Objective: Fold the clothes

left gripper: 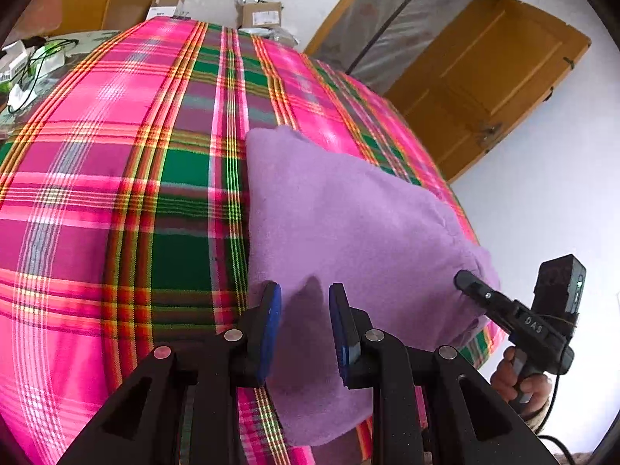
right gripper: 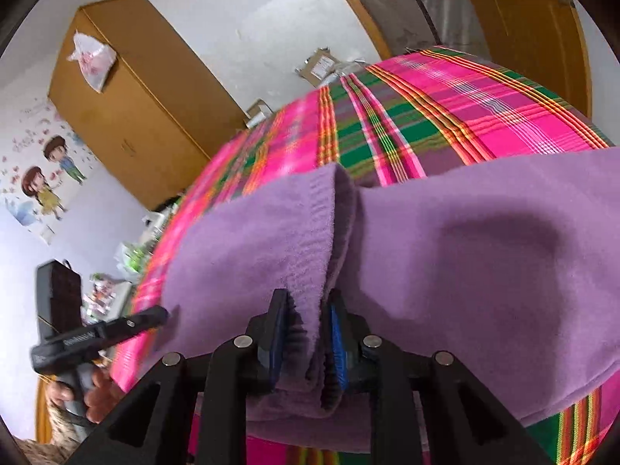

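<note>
Your left gripper (left gripper: 304,302) has its 2 blue-padded fingers (left gripper: 274,310) set narrow, with a raised ridge of the purple fleece garment (left gripper: 348,224) between them; whether the pads press on it cannot be told from the left wrist view. In the right wrist view, your right gripper (right gripper: 308,310) stands narrow with a doubled fold of the purple fleece garment (right gripper: 465,255) running between its pads (right gripper: 336,329), and the cloth fills the gap there.

The garment lies on the pink, green and orange plaid cloth (left gripper: 116,193) covering the bed, at the near right corner, with 1 corner reaching toward the middle of the bed. Your right hand (left gripper: 519,383) grips its tool just off that near right edge, the tool's tip touching the garment's corner.

Beyond the far edge, cardboard boxes (left gripper: 259,13) rest against a white wall. A wooden cabinet (right gripper: 131,116) stands past the left edge, and an open wooden door (left gripper: 492,77) stands past the right edge.
</note>
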Action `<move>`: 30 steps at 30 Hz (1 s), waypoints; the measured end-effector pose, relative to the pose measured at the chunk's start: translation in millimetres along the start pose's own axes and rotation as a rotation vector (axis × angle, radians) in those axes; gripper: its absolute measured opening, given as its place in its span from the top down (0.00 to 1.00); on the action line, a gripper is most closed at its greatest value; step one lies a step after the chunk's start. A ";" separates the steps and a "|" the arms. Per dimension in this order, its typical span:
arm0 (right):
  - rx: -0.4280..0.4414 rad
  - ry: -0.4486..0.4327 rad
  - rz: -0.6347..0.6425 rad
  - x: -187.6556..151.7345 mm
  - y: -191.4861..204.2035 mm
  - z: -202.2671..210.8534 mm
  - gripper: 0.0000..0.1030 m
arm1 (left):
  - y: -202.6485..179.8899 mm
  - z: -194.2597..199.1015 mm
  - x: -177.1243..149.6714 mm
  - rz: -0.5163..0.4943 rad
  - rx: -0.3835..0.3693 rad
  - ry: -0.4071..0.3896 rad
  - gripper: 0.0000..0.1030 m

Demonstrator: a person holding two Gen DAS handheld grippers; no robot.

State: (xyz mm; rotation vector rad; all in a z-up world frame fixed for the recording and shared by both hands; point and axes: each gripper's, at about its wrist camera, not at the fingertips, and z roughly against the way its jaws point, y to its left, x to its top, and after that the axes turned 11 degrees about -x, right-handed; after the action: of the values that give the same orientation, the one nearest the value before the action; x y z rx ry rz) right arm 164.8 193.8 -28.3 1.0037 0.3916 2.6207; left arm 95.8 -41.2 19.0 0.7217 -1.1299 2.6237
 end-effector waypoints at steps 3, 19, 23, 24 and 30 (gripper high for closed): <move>-0.028 0.005 0.014 0.0 -2.4 1.5 0.70 | 3.2 -1.5 -0.4 0.000 0.002 0.010 0.76; -0.144 -0.134 0.301 48.0 43.8 -7.1 0.72 | 1.1 -10.2 40.2 -0.068 0.009 -0.019 0.76; -0.182 -0.082 0.314 60.5 46.0 -31.3 0.73 | 2.9 -26.5 58.4 -0.080 0.026 -0.015 0.76; -0.200 -0.069 0.319 62.4 46.4 -37.4 0.73 | 3.6 -30.6 62.6 -0.084 0.027 -0.011 0.76; -0.246 -0.031 0.331 64.8 42.6 -57.2 0.73 | 14.9 -50.0 74.9 -0.064 0.048 0.015 0.76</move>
State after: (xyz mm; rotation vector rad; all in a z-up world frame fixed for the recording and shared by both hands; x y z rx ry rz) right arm 72.0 171.0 -15.3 1.1016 -0.1158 2.8440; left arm 8.0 -16.3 18.1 0.7329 -1.0262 2.6066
